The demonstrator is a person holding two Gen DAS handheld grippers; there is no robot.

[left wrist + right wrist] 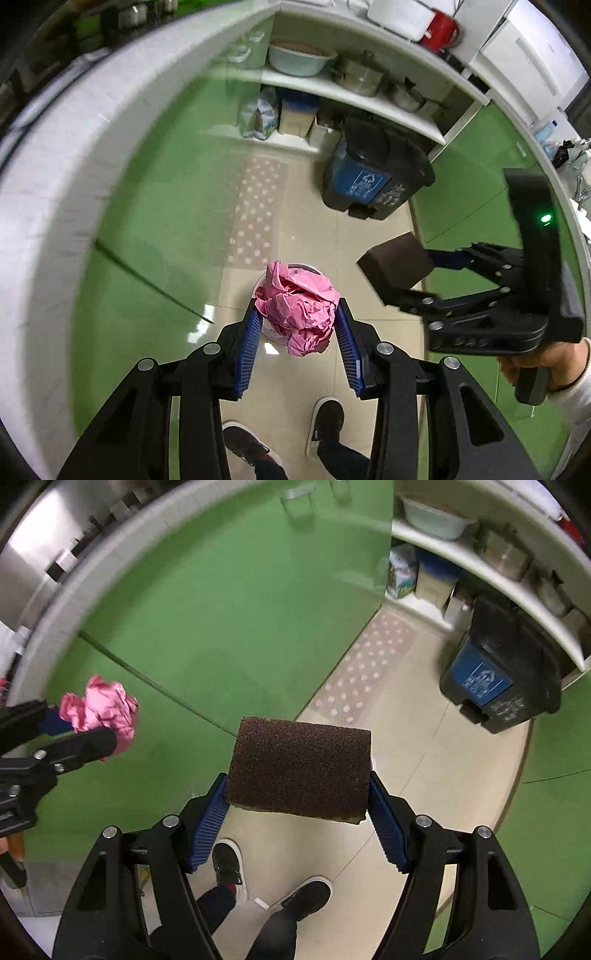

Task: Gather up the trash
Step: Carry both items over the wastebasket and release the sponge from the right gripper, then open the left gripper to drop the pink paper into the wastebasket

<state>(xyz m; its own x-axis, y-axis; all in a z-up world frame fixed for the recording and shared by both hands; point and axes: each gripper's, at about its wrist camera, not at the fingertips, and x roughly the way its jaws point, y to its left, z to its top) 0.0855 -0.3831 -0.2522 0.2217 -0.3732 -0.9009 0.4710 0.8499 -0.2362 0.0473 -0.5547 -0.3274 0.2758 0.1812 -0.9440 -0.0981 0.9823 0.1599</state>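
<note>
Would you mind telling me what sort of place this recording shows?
Most likely a home kitchen: green cabinet fronts under a white counter, open shelves holding metal pots and a basin, and a dark pedal bin with a blue recycling label on the tiled floor.

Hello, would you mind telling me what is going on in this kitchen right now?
A person is collecting trash with two handheld grippers. The left gripper is clamped on a crumpled pink paper ball, the right gripper on a brown sponge block. Both are held above the tiled floor; a dark bin stands ahead by the shelves.
</note>
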